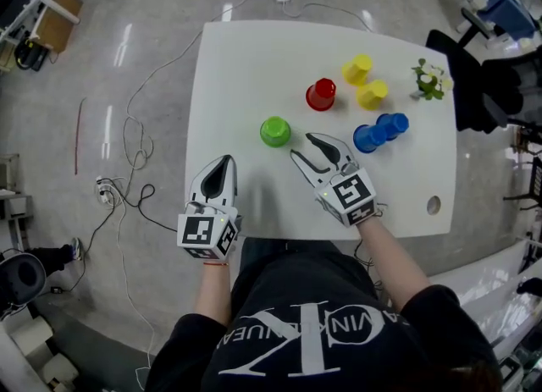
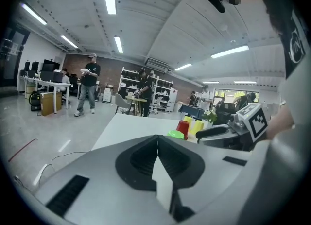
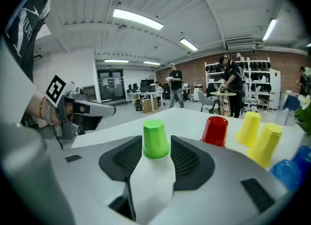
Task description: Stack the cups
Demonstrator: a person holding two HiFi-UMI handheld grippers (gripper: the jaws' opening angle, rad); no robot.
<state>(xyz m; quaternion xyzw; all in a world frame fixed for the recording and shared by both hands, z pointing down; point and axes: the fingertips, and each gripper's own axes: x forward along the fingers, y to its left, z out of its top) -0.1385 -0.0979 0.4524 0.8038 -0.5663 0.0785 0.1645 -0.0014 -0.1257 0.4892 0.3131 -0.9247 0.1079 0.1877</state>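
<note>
At the near edge of the white table, a person is holding two grippers side by side, well apart from each other. The left gripper is hovering low over the bare tabletop with its two jaws pressed together and nothing between them. The right gripper is pointing toward the middle of the table with its jaws spread and gripping nothing. One green cup is standing mouth down just beyond its fingertips. In the right gripper view the cup is lining up with the gap between the jaws, but the pads are not touching it. Further out and to the right, two blue cups are sitting against each other, though I cannot tell whether one is tucked into the other. Behind the green cup, one red cup is standing mouth down on its own. Just beside it to the right, two yellow cups are standing close together, one a little further back than the other. That is making six cups in all, none of them clearly stacked. At the far right of the table, one small green plant is sitting near the edge. Past the table's left side, loose cables are trailing over the grey floor.
</note>
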